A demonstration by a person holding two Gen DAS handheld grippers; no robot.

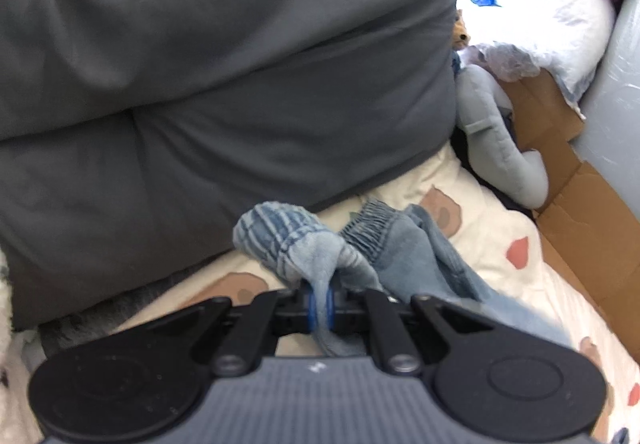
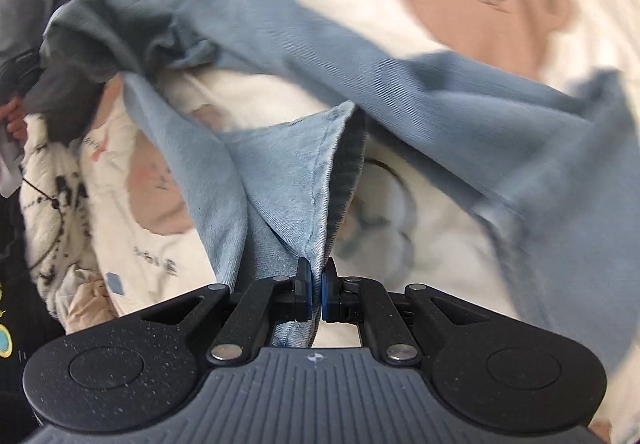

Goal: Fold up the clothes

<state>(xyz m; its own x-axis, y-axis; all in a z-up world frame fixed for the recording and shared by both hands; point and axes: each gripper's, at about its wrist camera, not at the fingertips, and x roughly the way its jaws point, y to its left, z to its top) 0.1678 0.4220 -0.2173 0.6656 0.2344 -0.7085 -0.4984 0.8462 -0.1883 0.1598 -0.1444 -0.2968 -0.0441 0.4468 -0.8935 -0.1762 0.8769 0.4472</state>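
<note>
- While both tongs have cloth pinched, the step in hand looks like lifting and spreading the garment before any fold is laid; no fold shows yet.
- Beyond the left tongs (image 1: 320, 304), a grey duvet (image 1: 208, 76) fills most of the view, bunched up on the bed (image 1: 492, 228), whose cream sheet is printed with bears and hearts.
- Blue denim trousers (image 2: 400, 84) are the task's thing: in the right wrist view they stretch from the right tongs (image 2: 316, 292) up and away across the bear sheet, with a leg trailing off to the right; much of the cloth is blurred.
- To the far right of the left tongs lie a white pillow (image 1: 532, 12), a grey soft toy (image 1: 492, 132) and flattened cardboard (image 1: 576, 212), all well apart from the trousers.
- Right tongs: pressed together on a seamed edge of the denim, which rises straight out from between the pads.
- Left tongs: nearly closed on a thin wad of denim just below the gathered waistband (image 1: 368, 228), which sits just ahead of them.
- Next, I judge, the two tongs need to draw apart to pull the cloth taut, then lay it flat on the open sheet, clear of the duvet.
- Both grips must hold through that pull; the left bite looks small and might slip.
</note>
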